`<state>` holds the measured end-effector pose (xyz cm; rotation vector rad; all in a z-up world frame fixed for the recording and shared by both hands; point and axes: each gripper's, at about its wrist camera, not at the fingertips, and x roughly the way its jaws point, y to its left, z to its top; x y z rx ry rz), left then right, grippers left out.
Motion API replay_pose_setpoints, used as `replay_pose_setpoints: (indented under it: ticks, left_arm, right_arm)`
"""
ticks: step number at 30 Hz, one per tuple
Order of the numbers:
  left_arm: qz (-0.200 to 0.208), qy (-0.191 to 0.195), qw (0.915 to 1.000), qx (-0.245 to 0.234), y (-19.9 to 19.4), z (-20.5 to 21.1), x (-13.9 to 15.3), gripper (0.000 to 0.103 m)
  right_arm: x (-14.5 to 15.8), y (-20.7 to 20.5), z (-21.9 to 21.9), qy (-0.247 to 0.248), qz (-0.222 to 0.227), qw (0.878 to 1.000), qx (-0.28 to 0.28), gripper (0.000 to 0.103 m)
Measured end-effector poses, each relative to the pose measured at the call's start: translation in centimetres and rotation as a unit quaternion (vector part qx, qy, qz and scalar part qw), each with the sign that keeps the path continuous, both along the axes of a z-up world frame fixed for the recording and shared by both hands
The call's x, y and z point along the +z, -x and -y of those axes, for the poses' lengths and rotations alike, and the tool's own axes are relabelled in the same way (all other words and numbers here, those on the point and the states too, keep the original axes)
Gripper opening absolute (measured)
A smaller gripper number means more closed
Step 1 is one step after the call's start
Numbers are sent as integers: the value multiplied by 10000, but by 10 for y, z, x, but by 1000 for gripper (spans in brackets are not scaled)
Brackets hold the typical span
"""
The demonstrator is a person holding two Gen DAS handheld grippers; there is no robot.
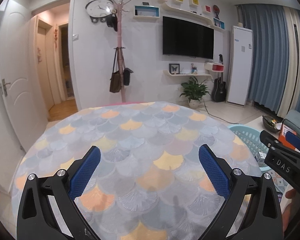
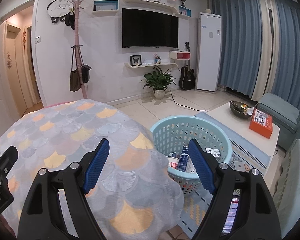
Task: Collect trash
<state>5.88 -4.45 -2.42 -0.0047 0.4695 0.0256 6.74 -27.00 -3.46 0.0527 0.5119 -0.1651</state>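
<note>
- Left gripper [image 1: 149, 167] hangs over the near middle of the surface [image 1: 130, 132], fingers [image 1: 90, 166] spread wide, nothing between them. We see only patterned cloth beneath it; no trash in its reach.
- Right gripper [image 2: 149, 165] sits at the surface's right edge, fingers [image 2: 97, 164] released and spread, also empty. It looks past the edge and down toward the basket [image 2: 162, 128].
- The basket stands on the floor just beside the surface's right edge, partly on a rug [image 2: 248, 156]. We judge it is parked there so that items can drop straight off the edge into it.
- Trash [image 2: 182, 160] lies in the basket's bottom: a printed carton, a cup-like tub, and a small box [image 2: 213, 152] toward the far wall. Labels are too small for us to read.
- The cloth shows bare in both views, so we judge the surface's share of collecting is largely done.
- A low table [image 2: 220, 116] stands well apart, beyond the basket, carrying a dark bowl [image 2: 240, 110] of odds and ends and an orange box [image 2: 261, 123]. Whether these count as trash we cannot tell.
- Both pairs of fingers spread suits either a fresh pick or a finished drop; we cannot say which.
</note>
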Motion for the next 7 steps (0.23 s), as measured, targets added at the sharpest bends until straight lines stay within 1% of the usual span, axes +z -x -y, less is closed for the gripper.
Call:
replay_pose_setpoints:
  ticks: [2, 7]
  left_arm:
    - [-31, 66, 10000, 24, 1, -5, 1, 95]
    - [-4, 85, 9998, 182, 4, -19, 2, 95]
  right_arm:
    - [1, 1, -4, 31, 3, 10000, 46, 77]
    - [3, -2, -17, 51, -19, 9998, 168, 77]
